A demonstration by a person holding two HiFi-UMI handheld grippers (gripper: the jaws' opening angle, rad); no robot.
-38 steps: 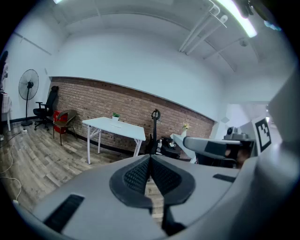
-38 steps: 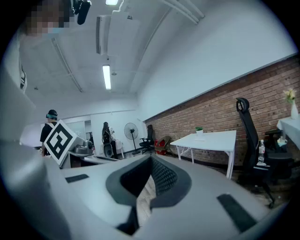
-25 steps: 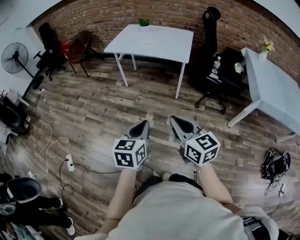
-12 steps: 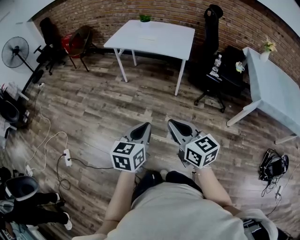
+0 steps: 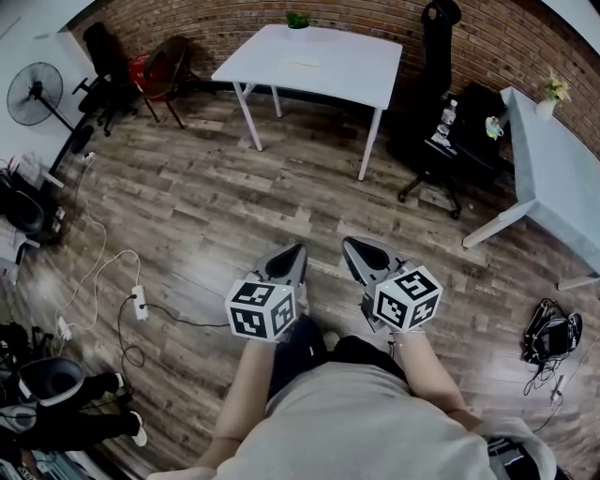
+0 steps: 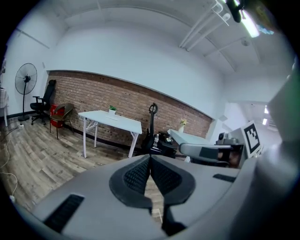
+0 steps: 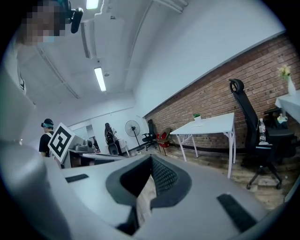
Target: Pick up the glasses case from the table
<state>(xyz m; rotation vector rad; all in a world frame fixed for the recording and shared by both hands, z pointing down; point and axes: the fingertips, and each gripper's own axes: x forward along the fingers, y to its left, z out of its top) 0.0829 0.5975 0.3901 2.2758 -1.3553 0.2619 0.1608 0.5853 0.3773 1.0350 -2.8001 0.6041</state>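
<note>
A white table [image 5: 323, 70] stands across the room by the brick wall. On it are a small potted plant [image 5: 298, 20] and a pale flat object [image 5: 302, 64], too small to identify as the glasses case. Both grippers are held side by side in front of the person's body, over the wooden floor and far from the table. My left gripper [image 5: 298, 251] is shut with nothing in it, its ribbed pads meeting in the left gripper view [image 6: 150, 157]. My right gripper [image 5: 349, 246] is likewise shut and holds nothing [image 7: 151, 159]. The table also shows ahead [image 6: 112, 119] [image 7: 211, 124].
A black office chair [image 5: 436, 56] stands right of the table, and a second white table [image 5: 553, 169] is at far right. A fan [image 5: 33, 94] and a red chair [image 5: 155, 80] are at left. A power strip with cables [image 5: 141, 302] lies on the floor.
Both grippers have sunk a little and stay shut. The head view has shifted, so the white table now sits higher and slightly further right in the picture.
</note>
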